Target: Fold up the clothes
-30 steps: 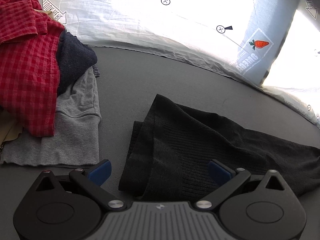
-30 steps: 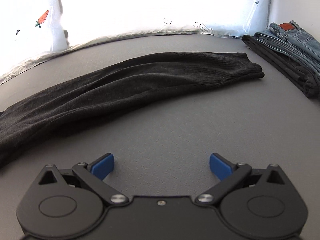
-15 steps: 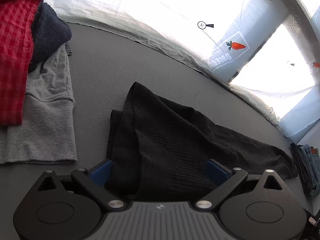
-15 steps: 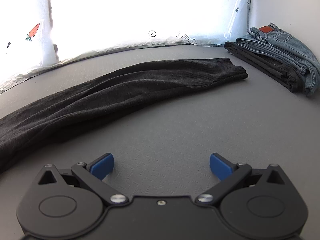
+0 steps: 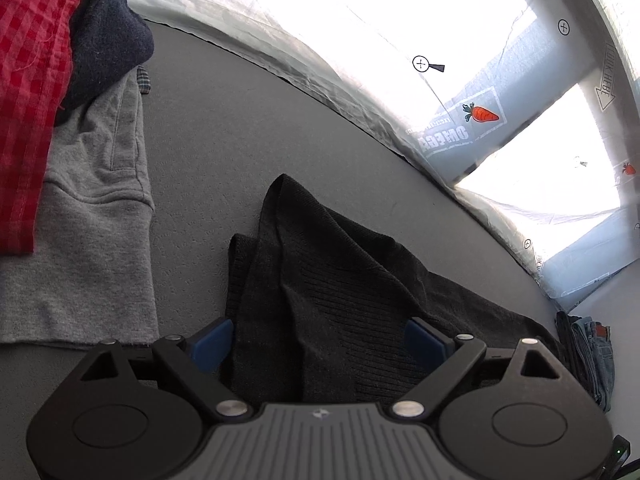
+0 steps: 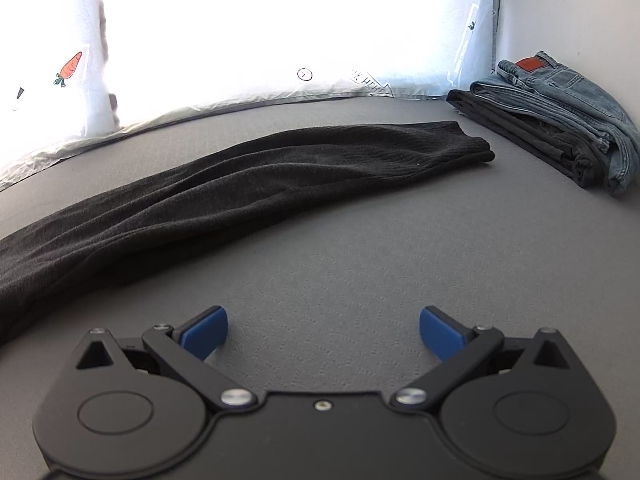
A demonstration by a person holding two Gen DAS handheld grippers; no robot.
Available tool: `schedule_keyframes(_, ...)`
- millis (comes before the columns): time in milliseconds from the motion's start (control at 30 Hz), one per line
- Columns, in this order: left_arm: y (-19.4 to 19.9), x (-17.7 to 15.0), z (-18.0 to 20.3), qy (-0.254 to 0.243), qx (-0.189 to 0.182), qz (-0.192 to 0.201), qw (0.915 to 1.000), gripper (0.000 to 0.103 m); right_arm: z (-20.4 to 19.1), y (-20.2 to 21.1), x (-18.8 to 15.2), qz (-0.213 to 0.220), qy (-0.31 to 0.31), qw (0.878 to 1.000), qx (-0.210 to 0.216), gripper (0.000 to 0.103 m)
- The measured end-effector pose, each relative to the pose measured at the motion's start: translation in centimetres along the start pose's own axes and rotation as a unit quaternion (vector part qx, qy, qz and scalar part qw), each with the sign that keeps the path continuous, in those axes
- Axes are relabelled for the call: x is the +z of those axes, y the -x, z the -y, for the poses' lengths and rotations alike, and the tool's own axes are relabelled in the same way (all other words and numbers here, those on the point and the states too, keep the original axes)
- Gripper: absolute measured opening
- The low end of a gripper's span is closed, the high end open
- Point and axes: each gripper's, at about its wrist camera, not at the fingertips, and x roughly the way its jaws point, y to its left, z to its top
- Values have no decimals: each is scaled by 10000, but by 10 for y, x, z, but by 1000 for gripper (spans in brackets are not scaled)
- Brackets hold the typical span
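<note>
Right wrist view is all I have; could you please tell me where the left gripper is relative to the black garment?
Observer: The left gripper straddles the bunched end of the black garment; its jaws have just been closing, but the pads do not press it yet.
Operator: Is anything lying beside that end?
Observer: Yes, a grey sweatshirt lies flat beside it, apart from it.
Operator: Anything on the sweatshirt?
Observer: A red checked shirt and a navy garment are piled on it.
</note>
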Motion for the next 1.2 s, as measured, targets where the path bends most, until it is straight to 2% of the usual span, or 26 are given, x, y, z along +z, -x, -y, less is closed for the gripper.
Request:
schedule_keyframes(267, 6, -2, 11, -316, -16, -40, 9995, 92, -1, 0, 1, 3, 0, 10000, -2, 103)
schedule_keyframes(333, 9, -3, 8, -189, -154, 33, 9997, 92, -1, 0, 0, 8, -1, 10000, -2, 103)
schedule_keyframes(467, 6, -3, -3, 409, -680, 12, 9968, 92, -1, 0, 0, 22, -3, 10000, -6, 103)
schedule_keyframes(633, -3, -6, 0, 265, -541, -128, 9981, 92, -2, 1, -1, 24, -3, 10000, -6, 103)
schedule_keyframes(667, -2, -6, -1, 346, -534, -107, 9979, 90, -2, 1, -1, 24, -3, 10000, -6, 103)
schedule_keyframes(700, -2, -5, -3, 450, -522, -83, 9976, 67, -2, 1, -1, 25, -2, 10000, -6, 103)
schedule_keyframes(733, -2, -5, -3, 511, -395, -62, 9979, 51, -2, 1, -1, 29, -1, 10000, -6, 103)
schedule_keyframes(767, -1, -5, -1, 485, -187, -55, 9986, 24, -2, 1, -1, 32, 0, 10000, -4, 103)
schedule_keyframes(800, 0, -5, 2, 348, -45, -34, 9994, 9, -2, 1, -1, 33, 1, 10000, -4, 103)
schedule_keyframes(867, 10, -8, 10, 161, -64, 161, 9997, 9, -1, 1, -1, 33, 1, 10000, -1, 103)
schedule_keyframes(1000, 47, -17, 23, 164, -436, 615, 9970, 8, -1, 1, -1, 34, 1, 10000, 1, 103)
schedule_keyframes(1067, 62, -25, 28, 101, -508, 699, 9962, 8, -1, 1, -1, 40, 1, 10000, 5, 103)
schedule_keyframes(1200, 67, -47, 24, -8, -50, 412, 9991, 9, -1, 1, -2, 45, 3, 10000, 12, 103)
